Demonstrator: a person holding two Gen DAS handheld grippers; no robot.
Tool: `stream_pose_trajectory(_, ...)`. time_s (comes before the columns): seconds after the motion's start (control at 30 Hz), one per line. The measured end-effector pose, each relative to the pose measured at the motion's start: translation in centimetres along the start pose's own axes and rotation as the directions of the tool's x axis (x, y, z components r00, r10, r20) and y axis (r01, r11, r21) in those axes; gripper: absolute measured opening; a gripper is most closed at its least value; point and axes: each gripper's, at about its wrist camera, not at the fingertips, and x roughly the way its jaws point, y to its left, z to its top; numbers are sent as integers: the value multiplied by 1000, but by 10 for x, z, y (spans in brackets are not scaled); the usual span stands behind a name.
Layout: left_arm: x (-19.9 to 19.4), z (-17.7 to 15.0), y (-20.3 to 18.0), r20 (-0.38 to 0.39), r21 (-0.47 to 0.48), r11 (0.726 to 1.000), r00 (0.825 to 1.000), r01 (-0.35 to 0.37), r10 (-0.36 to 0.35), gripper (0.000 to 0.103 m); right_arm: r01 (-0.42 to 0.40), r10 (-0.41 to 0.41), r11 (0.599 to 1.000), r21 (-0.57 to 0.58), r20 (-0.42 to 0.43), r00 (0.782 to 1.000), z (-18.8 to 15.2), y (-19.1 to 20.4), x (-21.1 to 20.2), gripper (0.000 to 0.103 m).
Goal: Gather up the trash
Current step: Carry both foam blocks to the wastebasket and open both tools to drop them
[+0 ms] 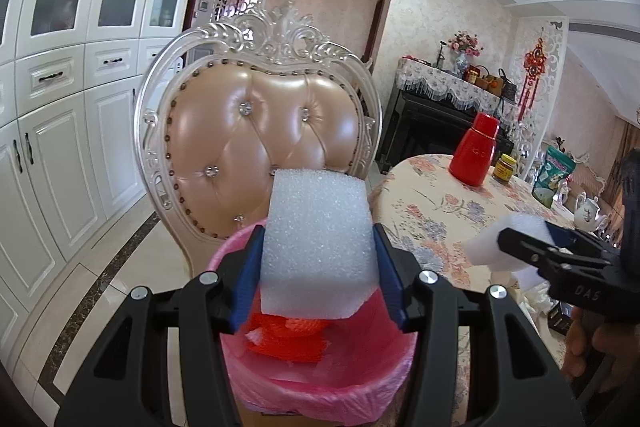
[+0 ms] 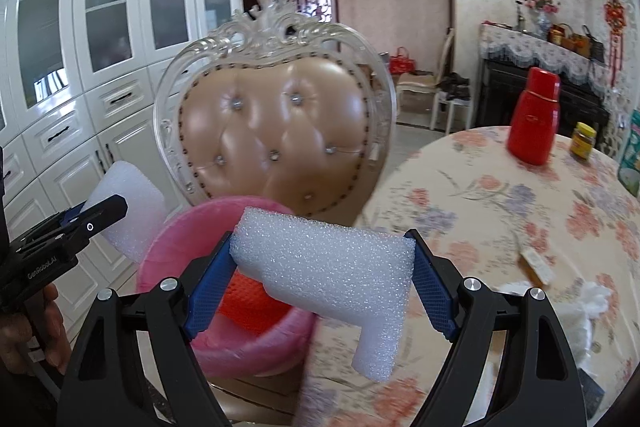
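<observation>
Foam block (image 1: 320, 247) betw. left jaws

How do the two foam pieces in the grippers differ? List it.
The left foam piece is a plain blocky slab; the right foam piece is L-shaped with a leg hanging down. The left one hangs above the pink-lined bin; the right one sits beside it, by the table edge. Both are white, porous and clamped between blue pads.

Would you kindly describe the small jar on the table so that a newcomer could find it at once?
Start at the round table with the flowered cloth, beside the padded chair. Near its far edge stands a tall red bottle. The jar sits just right of it: short, dark amber, with a yellow lid and yellow label, far lower than the bottle.
</observation>
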Motion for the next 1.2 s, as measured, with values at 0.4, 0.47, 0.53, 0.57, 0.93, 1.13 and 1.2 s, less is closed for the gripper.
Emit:
stream_pose_trajectory(0.4,-6,6,24,12,-23,999,1000,-26,26,51,-83,80,995,-46,-60,995,5,41,43,79)
stream_pose_trajectory(0.47,-6,5,26,12,-25,999,1000,-28,28,51,-96,92,994,-49,-69,993,4,44,47,80)
stream_pose_trajectory(0.53,-5,5,27,11,-28,999,1000,-28,28,51,-100,95,994,-52,-78,992,4,47,51,82)
stream_pose_trajectory(0.57,-5,5,27,11,-29,999,1000,-27,28,51,-103,98,993,-54,-81,992,3,49,52,84)
stream_pose_trajectory(0.93,-1,2,22,-4,-25,1000,1000,-7,7,52,-56,54,998,-26,-73,996,4,31,44,85)
stream_pose_trajectory(1.13,3,-2,11,-16,-27,999,1000,24,-25,69,-17,17,1000,-1,-51,999,4,10,30,85)
stream_pose_trajectory(1.2,4,-2,9,-17,-26,999,1000,22,-23,69,-12,12,1000,7,-47,999,3,4,26,85)
